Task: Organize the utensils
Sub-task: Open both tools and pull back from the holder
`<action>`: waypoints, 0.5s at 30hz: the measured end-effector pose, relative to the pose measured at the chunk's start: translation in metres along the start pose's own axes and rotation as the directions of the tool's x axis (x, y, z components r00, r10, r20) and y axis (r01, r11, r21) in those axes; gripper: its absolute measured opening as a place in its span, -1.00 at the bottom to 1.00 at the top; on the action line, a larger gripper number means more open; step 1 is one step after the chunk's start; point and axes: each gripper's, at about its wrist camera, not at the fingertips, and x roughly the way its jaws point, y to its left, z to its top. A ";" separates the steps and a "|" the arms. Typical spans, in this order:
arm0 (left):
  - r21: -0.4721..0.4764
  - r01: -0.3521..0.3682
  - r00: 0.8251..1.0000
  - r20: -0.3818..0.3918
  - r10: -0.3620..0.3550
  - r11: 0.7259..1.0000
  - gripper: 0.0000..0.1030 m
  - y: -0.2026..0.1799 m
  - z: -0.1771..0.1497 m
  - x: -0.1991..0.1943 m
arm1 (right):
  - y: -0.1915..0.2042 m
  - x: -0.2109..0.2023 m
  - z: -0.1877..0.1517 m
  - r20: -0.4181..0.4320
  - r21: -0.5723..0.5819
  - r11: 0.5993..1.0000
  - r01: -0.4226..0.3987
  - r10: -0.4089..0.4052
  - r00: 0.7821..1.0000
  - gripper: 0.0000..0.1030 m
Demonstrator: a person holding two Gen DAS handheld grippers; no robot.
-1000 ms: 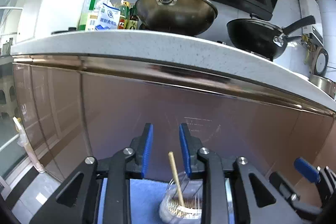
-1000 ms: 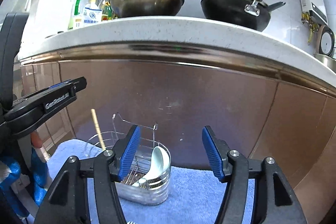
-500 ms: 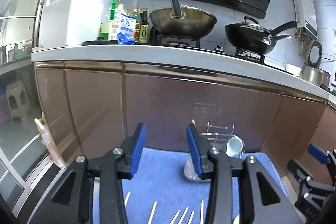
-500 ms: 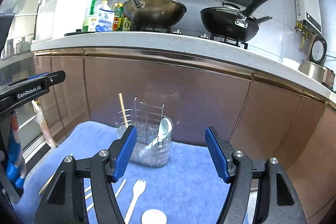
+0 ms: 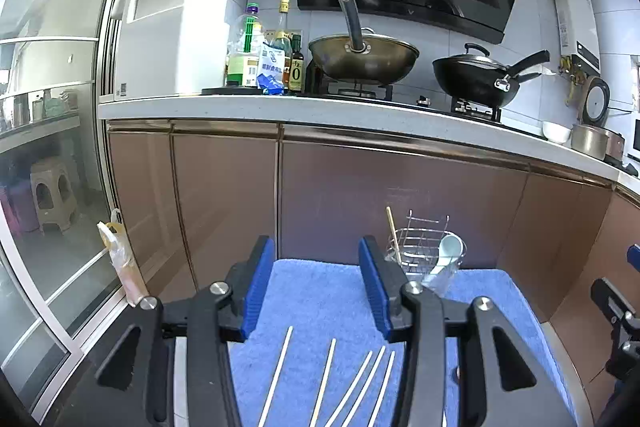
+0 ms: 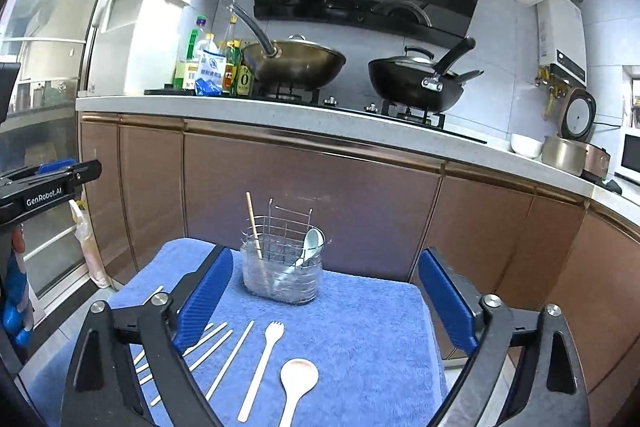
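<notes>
A wire-and-clear utensil caddy stands at the far edge of a blue towel; it also shows in the left wrist view. One wooden chopstick and a pale ceramic spoon stand in it. Several loose chopsticks, a cream fork and a cream spoon lie flat on the towel. My left gripper is open and empty above the chopsticks. My right gripper is wide open and empty, in front of the caddy.
Brown cabinet doors rise right behind the towel under a white counter with two woks and bottles. A glass sliding door is on the left, with a plastic bag by it. The left gripper's body juts in at left.
Both grippers have pulled back and up from the caddy, so the whole towel and the loose utensils came into view. The chopstick stays in the caddy. Both jaws stay open.
</notes>
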 end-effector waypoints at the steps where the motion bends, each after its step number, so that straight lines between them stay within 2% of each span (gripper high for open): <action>1: -0.002 -0.002 1.000 0.003 0.002 1.000 -0.18 0.002 -0.002 -0.005 | 0.000 -0.005 -0.001 0.003 0.002 1.000 -0.003 0.003 1.000 0.85; 3: -0.009 -0.001 1.000 0.009 0.001 1.000 -0.18 0.007 -0.004 -0.011 | -0.001 -0.013 -0.002 0.010 0.006 1.000 -0.009 0.009 1.000 0.99; 15: -0.027 0.007 1.000 -0.002 -0.007 1.000 -0.18 0.018 -0.011 -0.040 | -0.007 -0.042 -0.014 0.042 0.012 1.000 -0.003 0.003 0.999 0.99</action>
